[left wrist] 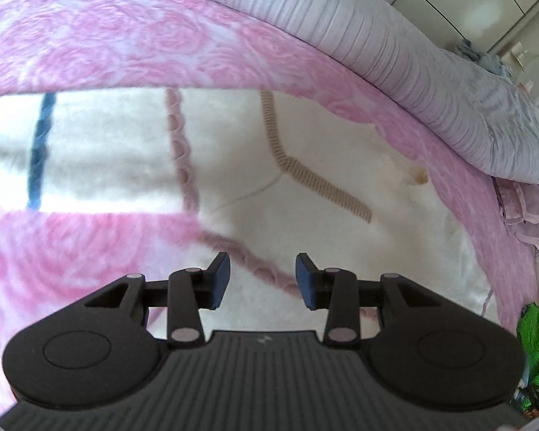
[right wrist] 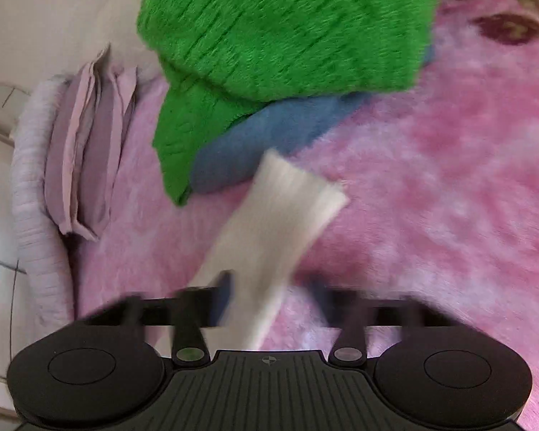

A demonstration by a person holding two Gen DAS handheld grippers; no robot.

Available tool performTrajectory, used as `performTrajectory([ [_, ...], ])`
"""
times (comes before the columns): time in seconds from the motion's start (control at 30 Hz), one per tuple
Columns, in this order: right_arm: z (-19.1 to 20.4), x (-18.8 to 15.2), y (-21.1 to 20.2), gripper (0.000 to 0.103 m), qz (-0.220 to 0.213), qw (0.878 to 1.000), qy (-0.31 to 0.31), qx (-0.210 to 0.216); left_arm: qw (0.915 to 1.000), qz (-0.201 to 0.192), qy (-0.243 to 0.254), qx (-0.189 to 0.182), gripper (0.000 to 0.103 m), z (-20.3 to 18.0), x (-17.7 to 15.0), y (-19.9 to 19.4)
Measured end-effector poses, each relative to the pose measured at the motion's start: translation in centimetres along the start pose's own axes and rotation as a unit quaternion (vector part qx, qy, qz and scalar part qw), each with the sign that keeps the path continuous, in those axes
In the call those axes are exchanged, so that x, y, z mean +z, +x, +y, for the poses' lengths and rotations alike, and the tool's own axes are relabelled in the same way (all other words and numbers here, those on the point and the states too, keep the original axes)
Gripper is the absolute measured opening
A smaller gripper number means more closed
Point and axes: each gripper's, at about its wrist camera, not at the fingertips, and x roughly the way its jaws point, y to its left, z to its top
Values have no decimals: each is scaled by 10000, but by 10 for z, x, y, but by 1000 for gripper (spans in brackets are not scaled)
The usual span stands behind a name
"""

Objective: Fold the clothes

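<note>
My left gripper (left wrist: 262,280) hovered wide over the white sweater (left wrist: 305,186); my right gripper (right wrist: 269,301), blurred, seemingly wide, straddled a white sleeve (right wrist: 269,230) at centre frame; a square grip would suit.

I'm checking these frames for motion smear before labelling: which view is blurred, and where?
Right wrist view: right gripper fingers and the white cloth strip are smeared. Left wrist view: left gripper is crisp; the white sweater is soft leftward.
</note>
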Motion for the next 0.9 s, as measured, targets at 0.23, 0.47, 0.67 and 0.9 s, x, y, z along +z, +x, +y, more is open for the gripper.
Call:
performTrajectory([
  [0.23, 39, 2, -30, 3, -539, 9869, -1385, -629, 9989, -150, -370, 240, 35, 31, -29, -27],
  [0.47, 62, -19, -19, 52, -307, 9725, -1207, -1970, 9859, -638, -1221, 952, 39, 117, -25, -64],
  [0.67, 89, -81, -34, 54, 313, 9829, -1270, -1292, 9441, -1529, -2559, 1405, 40, 218, 4, -94],
  [0.9, 112, -170, -46, 54, 1150, 9711, -1861, -956, 9250, -1614, -2979, 1719, 6, 295, 34, -79],
])
